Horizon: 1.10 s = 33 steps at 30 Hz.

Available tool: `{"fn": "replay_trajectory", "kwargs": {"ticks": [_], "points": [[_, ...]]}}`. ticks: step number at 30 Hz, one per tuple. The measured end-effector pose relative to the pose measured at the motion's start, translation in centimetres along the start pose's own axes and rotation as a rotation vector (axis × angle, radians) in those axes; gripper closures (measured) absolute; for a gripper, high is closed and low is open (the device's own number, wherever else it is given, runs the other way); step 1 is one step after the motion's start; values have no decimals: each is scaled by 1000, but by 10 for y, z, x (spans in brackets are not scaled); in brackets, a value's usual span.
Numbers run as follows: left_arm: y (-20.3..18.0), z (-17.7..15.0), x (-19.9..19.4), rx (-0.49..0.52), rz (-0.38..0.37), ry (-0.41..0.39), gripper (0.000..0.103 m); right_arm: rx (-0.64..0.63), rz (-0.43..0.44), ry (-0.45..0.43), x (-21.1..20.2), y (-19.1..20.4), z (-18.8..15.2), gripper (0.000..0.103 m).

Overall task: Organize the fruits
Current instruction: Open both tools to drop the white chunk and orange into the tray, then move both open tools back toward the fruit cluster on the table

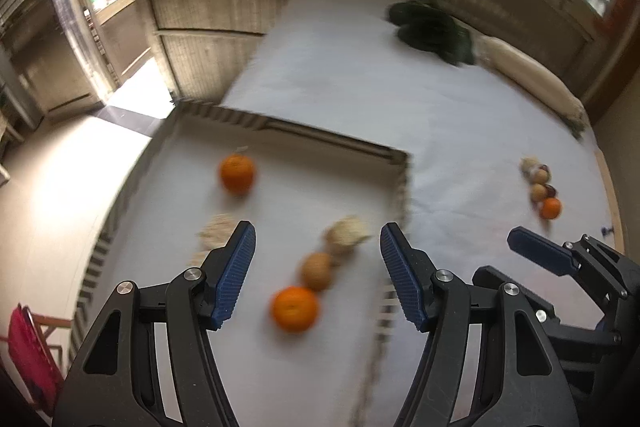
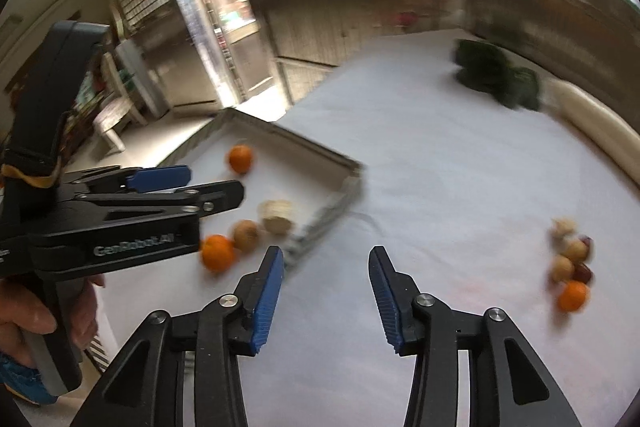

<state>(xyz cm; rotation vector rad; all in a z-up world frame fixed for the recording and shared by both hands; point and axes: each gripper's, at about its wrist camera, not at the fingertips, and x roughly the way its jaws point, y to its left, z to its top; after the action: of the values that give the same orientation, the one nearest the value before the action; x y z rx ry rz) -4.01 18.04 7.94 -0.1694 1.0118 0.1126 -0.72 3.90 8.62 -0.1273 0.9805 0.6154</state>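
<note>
A shallow tray [image 1: 332, 139] with a striped rim lies on the white table. In it are a far orange [image 1: 237, 173], a near orange [image 1: 295, 308], a tan round fruit [image 1: 317, 270] and a pale lumpy piece [image 1: 346, 235]. My left gripper [image 1: 318, 267] is open and empty above the near fruits. A small pile of fruit [image 2: 572, 267] with an orange [image 2: 573, 296] lies on the table to the right. My right gripper [image 2: 326, 291] is open and empty over bare table beside the tray's corner [image 2: 352, 171]. The left gripper also shows in the right wrist view [image 2: 168, 187].
Dark leafy greens [image 1: 432, 29] and a long white radish [image 1: 532, 75] lie at the table's far right edge. A wooden wall and a doorway lie beyond the table. A red chair [image 1: 28, 347] stands at lower left.
</note>
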Motion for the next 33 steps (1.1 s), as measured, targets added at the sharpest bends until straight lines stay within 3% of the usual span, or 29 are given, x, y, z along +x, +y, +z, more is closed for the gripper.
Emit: {"fn": "replay_trajectory", "kwargs": {"ticks": [8, 19, 25, 33], "points": [[-66, 3, 6, 103, -68, 8, 38, 131, -130, -11, -33, -65, -29, 53], [-142, 1, 25, 223, -147, 57, 37, 288, -232, -3, -62, -147, -69, 53], [-173, 4, 36, 272, -164, 73, 38, 321, -208, -17, -56, -166, -67, 53], [-184, 14, 48, 276, -181, 92, 37, 287, -165, -7, -21, -176, -42, 53]]}}
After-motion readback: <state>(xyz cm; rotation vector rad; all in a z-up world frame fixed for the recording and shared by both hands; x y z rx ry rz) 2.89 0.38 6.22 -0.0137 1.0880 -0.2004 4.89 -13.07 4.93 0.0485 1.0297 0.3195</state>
